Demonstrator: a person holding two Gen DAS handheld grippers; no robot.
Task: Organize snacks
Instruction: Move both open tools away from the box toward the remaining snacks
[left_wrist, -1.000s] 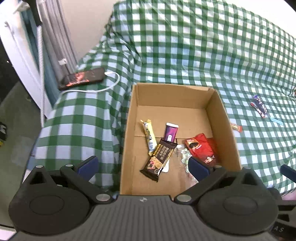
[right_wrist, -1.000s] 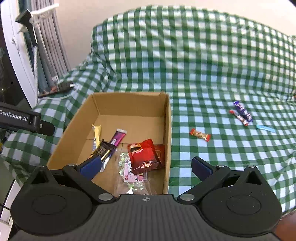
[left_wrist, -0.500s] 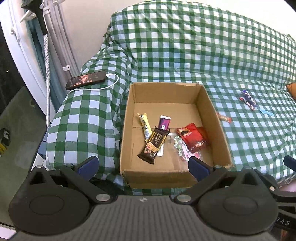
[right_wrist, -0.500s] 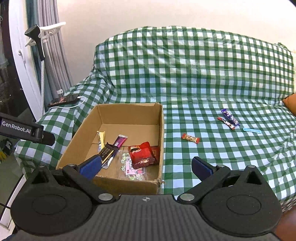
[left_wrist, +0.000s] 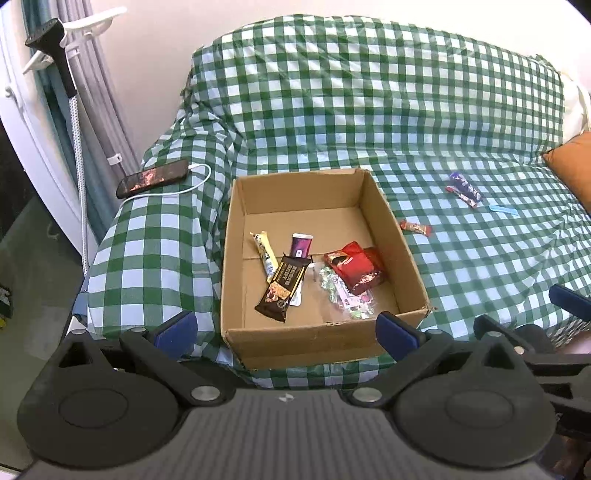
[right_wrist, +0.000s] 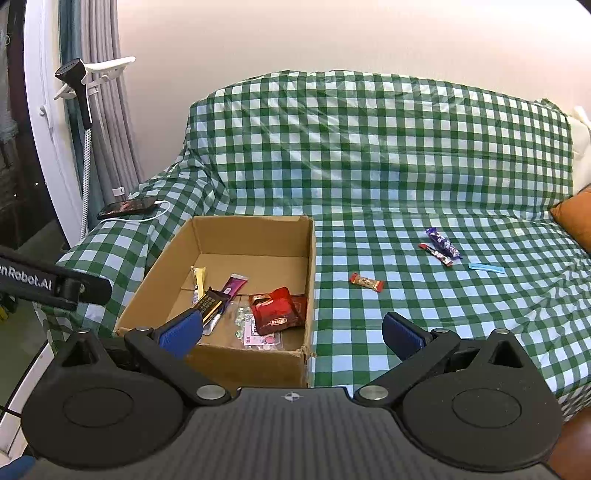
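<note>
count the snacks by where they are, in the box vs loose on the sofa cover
In the cardboard box: 5 (yellow bar, purple packet, brown bar, red pouch, clear candy bag)
Loose on the checked cover: 4 (red candy, purple wrapper, red stick, blue strip)
Total: 9

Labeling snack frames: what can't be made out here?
- Wrapper print on the loose snacks on the sofa: too small, both views.
- Clear candy bag in the cardboard box: partly under the red pouch.
- Box front corner, right view: hidden by a right gripper finger.
</note>
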